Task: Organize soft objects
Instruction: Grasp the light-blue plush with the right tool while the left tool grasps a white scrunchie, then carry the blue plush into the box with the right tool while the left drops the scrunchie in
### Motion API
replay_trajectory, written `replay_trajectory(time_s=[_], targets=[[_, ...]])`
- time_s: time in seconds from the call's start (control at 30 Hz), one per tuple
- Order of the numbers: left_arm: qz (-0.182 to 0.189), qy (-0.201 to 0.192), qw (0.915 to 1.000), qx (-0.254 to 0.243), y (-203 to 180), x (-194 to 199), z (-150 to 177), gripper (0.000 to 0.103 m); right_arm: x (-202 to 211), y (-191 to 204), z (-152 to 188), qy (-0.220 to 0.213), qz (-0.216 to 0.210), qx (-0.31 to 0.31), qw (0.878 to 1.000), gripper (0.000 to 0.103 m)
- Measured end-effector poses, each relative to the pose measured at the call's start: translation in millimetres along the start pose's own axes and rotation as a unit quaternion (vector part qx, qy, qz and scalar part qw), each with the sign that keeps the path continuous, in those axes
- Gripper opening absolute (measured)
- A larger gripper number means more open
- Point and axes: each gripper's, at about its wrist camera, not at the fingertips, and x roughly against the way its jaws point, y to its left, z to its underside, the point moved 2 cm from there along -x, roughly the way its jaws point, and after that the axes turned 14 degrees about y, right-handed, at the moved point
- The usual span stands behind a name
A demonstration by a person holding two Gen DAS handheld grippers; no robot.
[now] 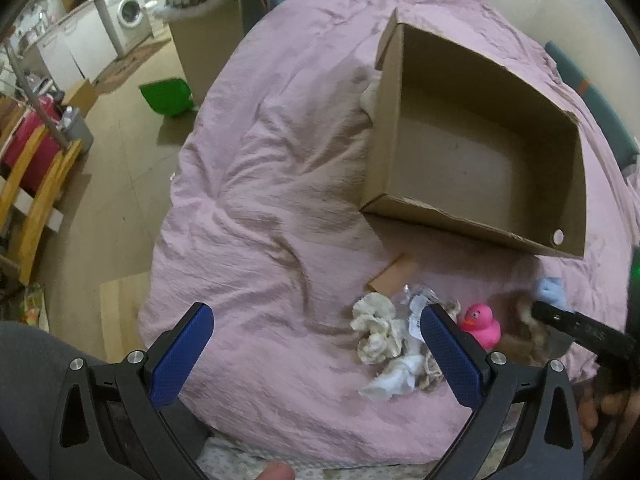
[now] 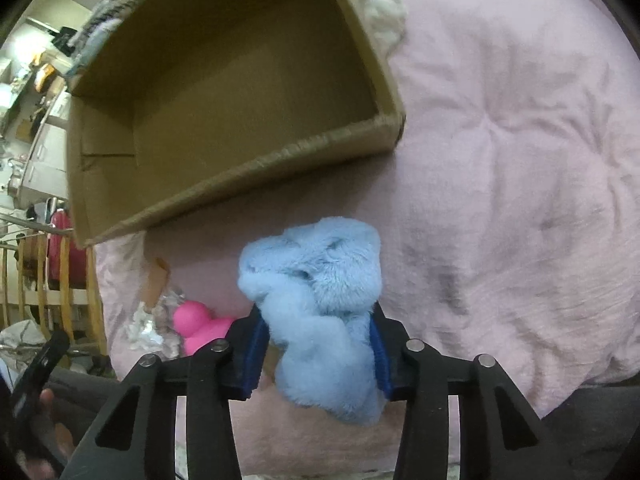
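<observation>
My right gripper (image 2: 318, 320) is shut on a fluffy light-blue soft item (image 2: 320, 280), held above the pink quilt just in front of an empty open cardboard box (image 2: 248, 168). In the left wrist view the box (image 1: 472, 224) sits ahead on the quilt, and the blue item (image 1: 550, 290) shows at the right. My left gripper (image 1: 316, 320) is open and empty over the quilt. Beside its right finger lie a cream ruffled cloth (image 1: 376, 330), a white cloth (image 1: 394, 378), a crumpled clear wrapper (image 1: 416, 300) and a pink rubber duck (image 1: 482, 322), which also shows in the right wrist view (image 2: 200, 328).
A pink quilt (image 1: 280, 200) covers the bed. A small cardboard tube (image 1: 394, 274) lies near the pile. A white fluffy item (image 2: 380, 8) lies behind the box. To the left are the floor, a green bin (image 1: 166, 98), wooden furniture (image 1: 36, 184) and a washing machine (image 1: 126, 14).
</observation>
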Motion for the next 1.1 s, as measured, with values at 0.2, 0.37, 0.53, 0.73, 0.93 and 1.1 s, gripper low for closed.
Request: replay_trajectory(time_s=[0.2,0.37,0.53,0.73,0.93,1.1], targets=[[0.000,0.038,0.9993,0.000,1.4,-19.4,-15.1,0.087,35.8,5.1,3.6,-0.048,-0.029,0.022,0.998,0.046],[0.028,0.104,0.9939,-0.024,-19.5,-54.4,-13.6,0.073,42.7,5.3,2.9,-0.057,-0.040,0.024,0.997,0.046],[0.040,0.138,0.9893,-0.026,-26.8,-82.0,-6.9,0.049,35.2,10.3,7.0,-0.054,-0.033,0.034,0.997,0.046],[0.086,0.135,0.9868,-0.025,-28.1,-75.4,0.8,0.010,26.7,20.5,7.3,-0.049,-0.024,0.045,0.997,0.046],[0.098,0.091,0.9907,-0.025,-20.3,-44.8,13.0,0.008,25.8,21.3,7.4,-0.045,-0.021,0.049,0.998,0.046],[0.090,0.035,0.9950,-0.026,-9.4,-8.0,15.0,0.008,31.9,23.7,11.1,-0.053,-0.026,0.061,0.996,0.046]])
